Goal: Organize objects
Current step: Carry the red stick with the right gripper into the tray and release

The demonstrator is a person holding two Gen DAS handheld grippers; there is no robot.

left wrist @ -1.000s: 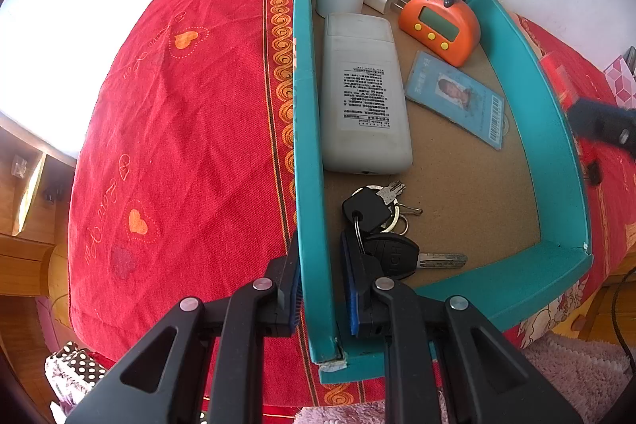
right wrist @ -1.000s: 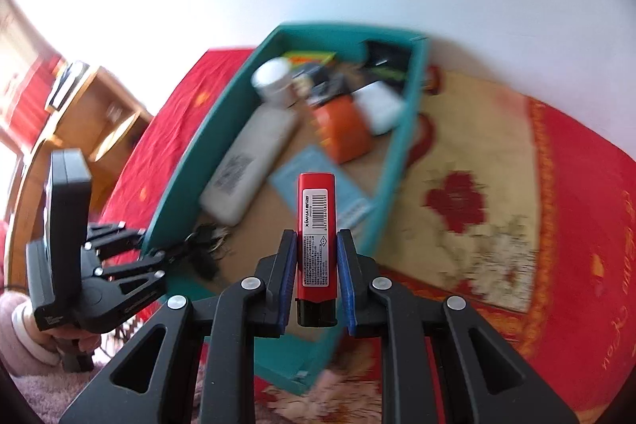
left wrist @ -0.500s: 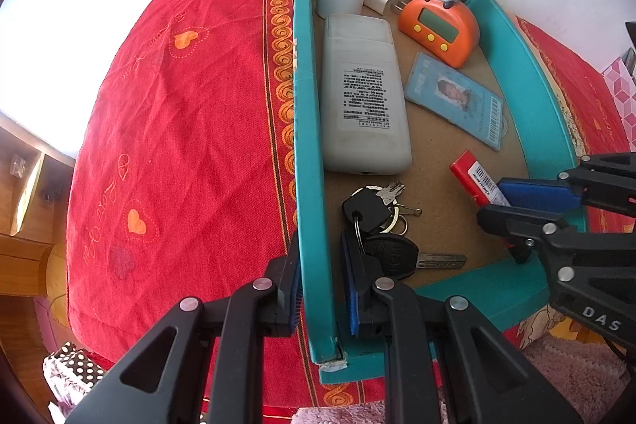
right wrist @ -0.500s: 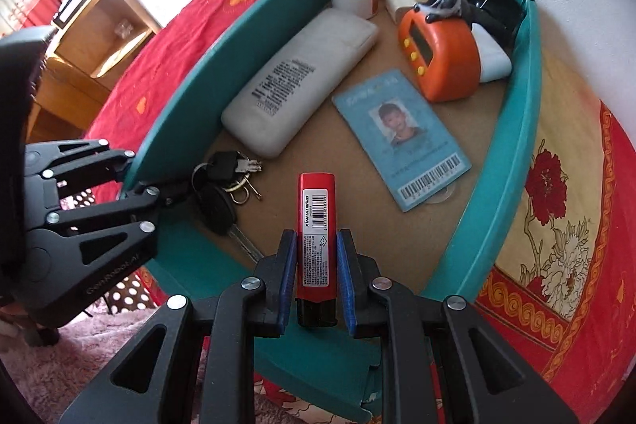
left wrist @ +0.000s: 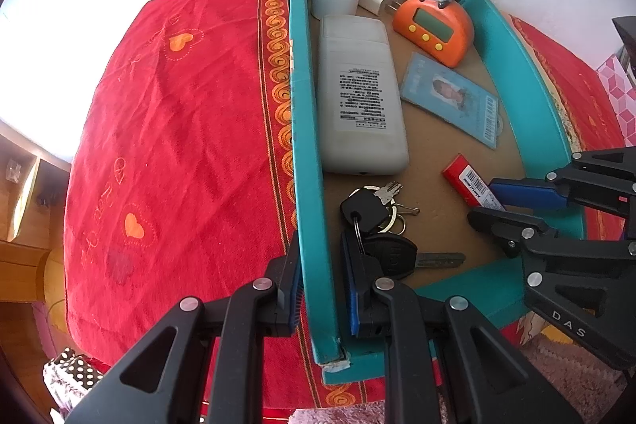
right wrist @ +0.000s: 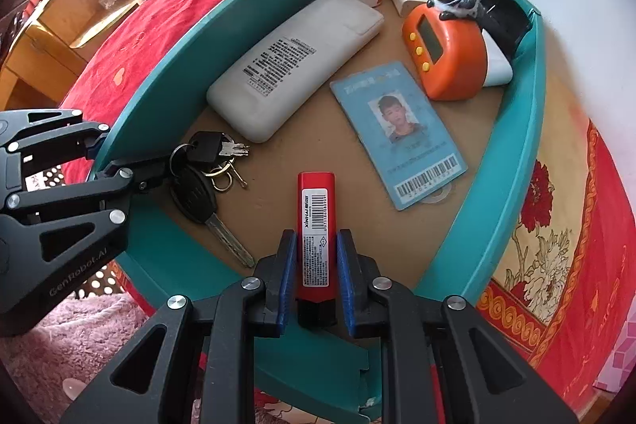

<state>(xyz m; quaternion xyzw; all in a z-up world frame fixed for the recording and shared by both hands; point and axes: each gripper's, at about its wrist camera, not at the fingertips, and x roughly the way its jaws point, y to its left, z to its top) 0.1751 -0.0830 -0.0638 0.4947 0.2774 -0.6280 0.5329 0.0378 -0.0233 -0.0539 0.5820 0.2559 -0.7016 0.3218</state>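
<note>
- Right gripper (right wrist: 317,277) pinches the red lighter (right wrist: 316,229) by its lower half, over bare cardboard floor at the tray's six o'clock: light, rigid, slick plastic; grip the flat sides.
- Left gripper (left wrist: 320,289) clamps the teal tray wall (left wrist: 304,130), thin stiff card.
- Keys (right wrist: 202,181) at nine o'clock; ID card (right wrist: 397,134) at one o'clock.

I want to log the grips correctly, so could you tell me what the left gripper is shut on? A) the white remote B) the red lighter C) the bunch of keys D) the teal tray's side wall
D: the left gripper has one finger outside and one inside the tray wall, pinching it; the keys lie loose beside the inner finger.
</note>
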